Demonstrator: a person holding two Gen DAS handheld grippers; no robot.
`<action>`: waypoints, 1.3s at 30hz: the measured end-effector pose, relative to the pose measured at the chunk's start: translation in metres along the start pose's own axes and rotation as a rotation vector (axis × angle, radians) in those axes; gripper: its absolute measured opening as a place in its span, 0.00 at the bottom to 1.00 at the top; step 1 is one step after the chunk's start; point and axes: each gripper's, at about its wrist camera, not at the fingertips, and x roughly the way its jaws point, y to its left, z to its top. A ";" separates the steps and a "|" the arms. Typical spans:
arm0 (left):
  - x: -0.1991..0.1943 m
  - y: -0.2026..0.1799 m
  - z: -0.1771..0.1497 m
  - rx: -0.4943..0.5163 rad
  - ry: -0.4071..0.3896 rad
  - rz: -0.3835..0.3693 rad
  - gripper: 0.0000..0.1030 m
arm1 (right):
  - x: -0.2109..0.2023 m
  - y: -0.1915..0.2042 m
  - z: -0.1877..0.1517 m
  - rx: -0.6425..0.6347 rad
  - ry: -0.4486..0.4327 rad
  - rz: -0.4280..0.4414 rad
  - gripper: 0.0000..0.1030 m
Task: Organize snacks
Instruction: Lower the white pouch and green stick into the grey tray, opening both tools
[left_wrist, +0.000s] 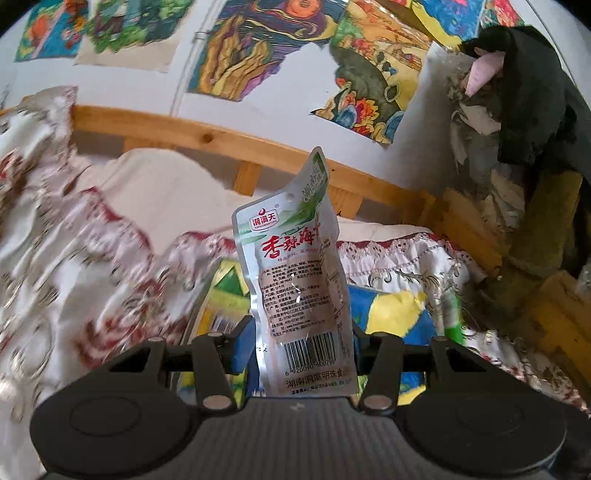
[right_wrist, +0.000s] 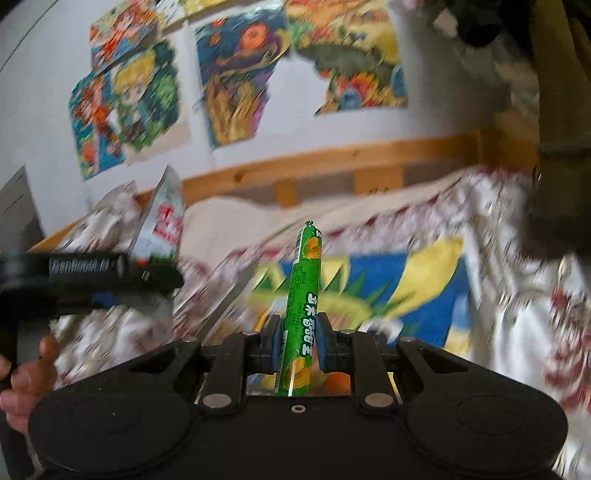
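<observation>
My left gripper (left_wrist: 297, 343) is shut on a silver and green seaweed snack pouch (left_wrist: 295, 273) with red Chinese lettering, held upright above the bed. My right gripper (right_wrist: 298, 345) is shut on a green corn sausage stick (right_wrist: 301, 314), also held upright. The left gripper (right_wrist: 110, 271) with its pouch (right_wrist: 162, 221) shows at the left of the right wrist view, and a hand (right_wrist: 26, 380) holds its grip. A colourful blue and yellow snack bag (right_wrist: 369, 280) lies on the bed below both grippers; it also shows in the left wrist view (left_wrist: 391, 314).
A floral red and white bedspread (left_wrist: 74, 258) covers the bed. A wooden bed rail (left_wrist: 229, 144) runs along the wall, which carries colourful posters (left_wrist: 258, 48). A heap of dark clothes (left_wrist: 535, 103) hangs at the right. A green item (left_wrist: 452, 321) lies at the bag's right edge.
</observation>
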 end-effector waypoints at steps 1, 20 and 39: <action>0.008 0.000 0.000 -0.002 -0.010 -0.004 0.52 | 0.008 -0.007 0.003 0.014 -0.010 -0.008 0.19; 0.101 0.034 -0.056 -0.060 0.141 0.011 0.53 | 0.105 -0.054 -0.028 0.007 0.162 -0.168 0.19; 0.101 0.021 -0.062 0.024 0.186 0.093 0.63 | 0.108 -0.051 -0.035 0.021 0.204 -0.159 0.29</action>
